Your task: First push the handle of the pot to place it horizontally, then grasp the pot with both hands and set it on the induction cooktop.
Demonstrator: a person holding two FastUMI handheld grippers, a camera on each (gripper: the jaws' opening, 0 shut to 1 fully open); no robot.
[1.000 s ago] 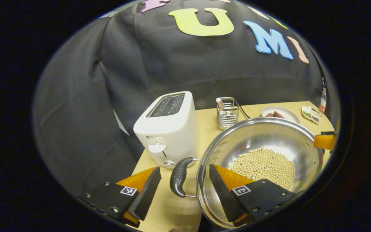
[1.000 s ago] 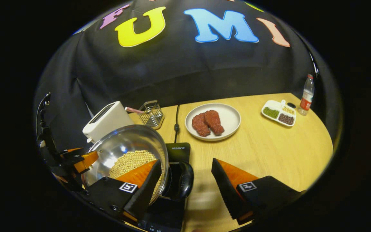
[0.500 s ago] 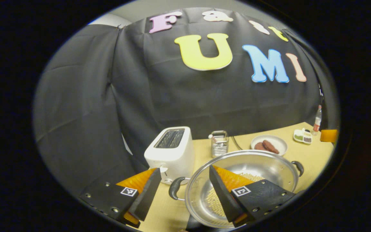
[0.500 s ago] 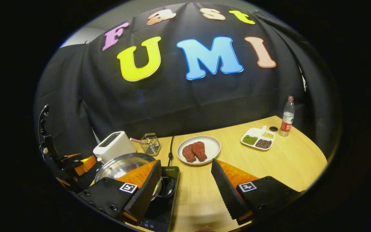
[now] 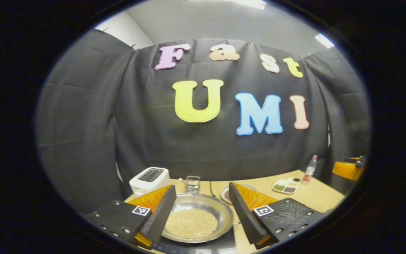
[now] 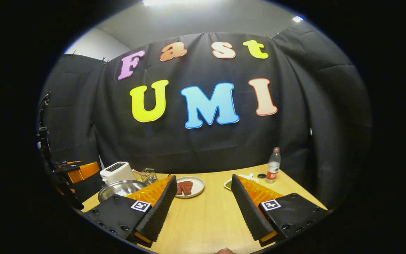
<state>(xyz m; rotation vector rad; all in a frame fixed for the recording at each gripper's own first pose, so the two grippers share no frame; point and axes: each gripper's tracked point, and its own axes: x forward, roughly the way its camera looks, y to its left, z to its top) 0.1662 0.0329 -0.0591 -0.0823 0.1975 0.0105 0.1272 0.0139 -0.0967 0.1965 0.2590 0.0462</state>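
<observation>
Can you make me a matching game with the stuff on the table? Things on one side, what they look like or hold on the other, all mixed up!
Things:
1. pot
2. plate
3. toaster
4. bottle

Descriptions:
A. white, with slots on top
B. clear, standing upright near the table's far corner
C. shiny metal, with pale beans inside
D. white and round, with reddish meat on it

Pairs: 1-C, 2-D, 3-A, 4-B
</observation>
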